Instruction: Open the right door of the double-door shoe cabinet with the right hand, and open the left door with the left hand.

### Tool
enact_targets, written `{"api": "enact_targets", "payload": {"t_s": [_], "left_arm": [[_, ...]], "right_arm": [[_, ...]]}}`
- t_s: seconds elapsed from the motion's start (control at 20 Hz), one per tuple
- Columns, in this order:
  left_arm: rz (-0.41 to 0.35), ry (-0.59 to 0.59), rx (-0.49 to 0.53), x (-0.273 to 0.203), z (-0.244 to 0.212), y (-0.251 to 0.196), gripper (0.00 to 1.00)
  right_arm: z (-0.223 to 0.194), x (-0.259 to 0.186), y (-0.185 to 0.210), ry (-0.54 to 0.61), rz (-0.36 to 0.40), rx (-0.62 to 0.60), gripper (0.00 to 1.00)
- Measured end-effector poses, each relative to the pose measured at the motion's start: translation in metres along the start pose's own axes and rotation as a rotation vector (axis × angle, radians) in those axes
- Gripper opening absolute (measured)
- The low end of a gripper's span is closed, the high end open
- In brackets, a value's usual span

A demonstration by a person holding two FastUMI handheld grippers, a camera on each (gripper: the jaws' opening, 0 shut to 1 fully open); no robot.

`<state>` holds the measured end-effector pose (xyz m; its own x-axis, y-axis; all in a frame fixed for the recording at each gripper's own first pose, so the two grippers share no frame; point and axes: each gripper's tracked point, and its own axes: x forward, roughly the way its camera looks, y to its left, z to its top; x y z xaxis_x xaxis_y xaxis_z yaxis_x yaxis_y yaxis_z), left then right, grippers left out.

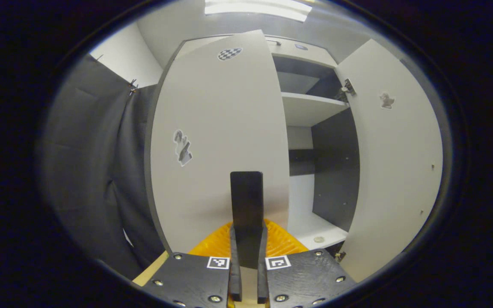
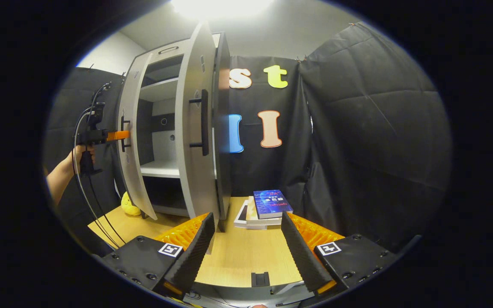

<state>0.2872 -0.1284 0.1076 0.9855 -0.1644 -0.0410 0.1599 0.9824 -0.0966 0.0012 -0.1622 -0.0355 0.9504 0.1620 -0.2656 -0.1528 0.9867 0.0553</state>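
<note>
My left gripper (image 1: 246,201) has its fingers (image 1: 234,273) clamped on the dark bar handle (image 1: 246,201) of the left door (image 1: 216,141), which stands up at 12 o'clock between them. That door is swung partway out, and its free edge runs top to bottom just right of the handle. Past that edge, toward 1 o'clock, the shoe cabinet (image 1: 315,111) lies open: a pale upper shelf (image 1: 310,107), dark side wall, and a pale lower shelf (image 1: 319,233). The right door (image 1: 394,158) stands wide at 3 o'clock, its hinge (image 1: 348,87) showing near the top. Black cloth hangs close at 9 o'clock.

In the right gripper view, my right gripper (image 2: 246,248) holds nothing; its fingers (image 2: 193,252) are spread wide apart over the wooden bench (image 2: 238,256). The cabinet sits at 11 o'clock with both doors out, the right door (image 2: 197,141) edge-on to me, its long handle (image 2: 204,122) facing my way and well clear of my fingers. The left gripper (image 2: 101,137) and the hand (image 2: 77,156) holding it are at 9 o'clock, on the left door's handle (image 2: 123,133). A stack of books (image 2: 263,207) lies on the bench at 12 o'clock, just beside the cabinet's corner, and a yellow toy (image 2: 130,205) sits beneath the left door. The bench between my fingers is bare.
</note>
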Motion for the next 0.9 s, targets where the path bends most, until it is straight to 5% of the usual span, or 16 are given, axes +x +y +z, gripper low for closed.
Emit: {"api": "enact_targets", "payload": {"t_s": [0.45,0.85,0.9], "left_arm": [[-0.055,-0.003,0.009,-0.045,0.0,0.049,0.16],[-0.031,-0.007,0.032,-0.08,-0.002,0.106,0.17],[-0.011,-0.008,0.033,-0.084,0.0,0.112,0.09]], "right_arm": [[0.01,-0.011,0.059,-0.022,0.026,0.012,0.98],[0.008,0.004,0.096,0.0,0.056,0.001,0.98],[0.008,0.006,0.101,0.003,0.064,-0.004,0.98]]}}
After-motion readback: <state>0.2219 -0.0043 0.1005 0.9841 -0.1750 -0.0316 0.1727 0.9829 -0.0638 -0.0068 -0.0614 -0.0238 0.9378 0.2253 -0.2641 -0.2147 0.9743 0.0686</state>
